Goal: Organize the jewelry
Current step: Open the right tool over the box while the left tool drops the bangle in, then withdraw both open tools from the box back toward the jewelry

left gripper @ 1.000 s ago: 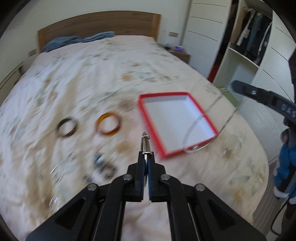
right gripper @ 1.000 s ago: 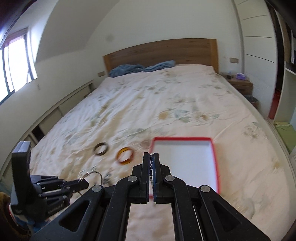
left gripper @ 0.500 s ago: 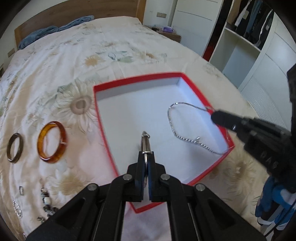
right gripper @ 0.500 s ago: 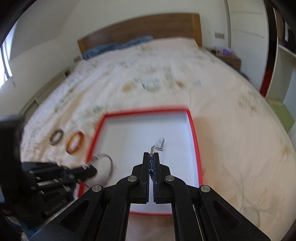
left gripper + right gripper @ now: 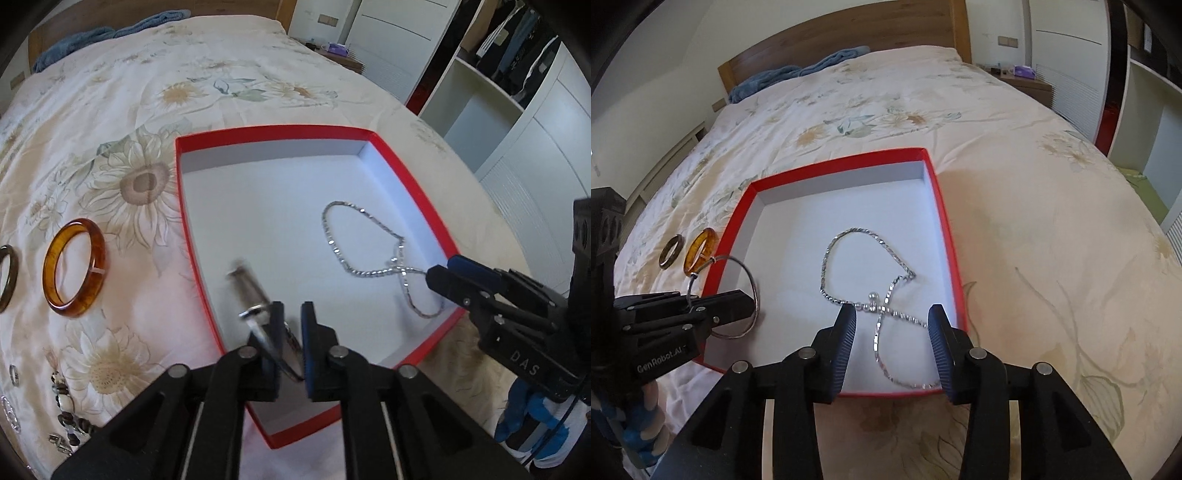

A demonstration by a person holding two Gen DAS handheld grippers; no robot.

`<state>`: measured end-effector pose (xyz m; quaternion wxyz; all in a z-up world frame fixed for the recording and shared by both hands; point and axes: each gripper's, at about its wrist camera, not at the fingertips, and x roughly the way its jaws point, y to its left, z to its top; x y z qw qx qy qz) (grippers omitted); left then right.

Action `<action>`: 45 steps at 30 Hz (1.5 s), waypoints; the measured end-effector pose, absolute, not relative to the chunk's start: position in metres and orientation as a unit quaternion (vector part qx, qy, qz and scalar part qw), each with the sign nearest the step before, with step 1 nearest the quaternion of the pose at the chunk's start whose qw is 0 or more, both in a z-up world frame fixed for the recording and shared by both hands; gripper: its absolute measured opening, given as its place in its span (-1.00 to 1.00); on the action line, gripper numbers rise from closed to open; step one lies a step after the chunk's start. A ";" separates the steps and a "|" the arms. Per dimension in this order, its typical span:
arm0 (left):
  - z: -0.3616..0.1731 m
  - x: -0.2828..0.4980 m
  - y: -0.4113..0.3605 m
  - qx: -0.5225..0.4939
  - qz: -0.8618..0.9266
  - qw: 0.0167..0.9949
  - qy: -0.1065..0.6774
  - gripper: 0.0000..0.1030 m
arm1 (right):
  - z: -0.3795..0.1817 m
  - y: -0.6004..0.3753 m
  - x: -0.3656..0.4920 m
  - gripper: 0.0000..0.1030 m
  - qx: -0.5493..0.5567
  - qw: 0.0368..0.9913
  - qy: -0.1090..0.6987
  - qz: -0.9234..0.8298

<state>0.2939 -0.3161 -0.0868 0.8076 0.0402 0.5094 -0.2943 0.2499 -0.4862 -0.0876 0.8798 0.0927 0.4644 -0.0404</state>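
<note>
Both grippers have just come down over the red box [image 5: 945, 236] on the bed [image 5: 1034, 184], and their jaws, clamped a second ago, are now opening. The right gripper [image 5: 892, 347] has released the silver chain [image 5: 871, 291], which lies on the box floor at 12 o'clock from its spread fingers. The left gripper [image 5: 291, 332] is letting go of the thin silver bangle [image 5: 746, 295], blurred and tipping between its jaws over the box's 7 o'clock corner. That makes 2 pieces boxed; the amber bangle [image 5: 74, 267] and dark ring [image 5: 7, 278] wait outside at 9 o'clock.
</note>
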 end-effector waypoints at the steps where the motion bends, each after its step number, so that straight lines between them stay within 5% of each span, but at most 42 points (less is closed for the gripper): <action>1: -0.085 0.293 -0.315 0.039 -0.296 0.807 0.509 -0.65 | -0.085 -0.487 0.249 -0.21 0.093 0.881 0.463 -0.041; 28: -0.055 0.241 -0.277 0.015 -0.302 0.792 0.530 -0.55 | -0.020 -0.454 0.163 -0.13 0.105 0.899 0.424 -0.025; 45: 0.081 0.116 -0.116 0.006 -0.201 0.898 0.391 -0.55 | 0.059 -0.360 0.066 -0.13 0.088 0.924 0.371 0.043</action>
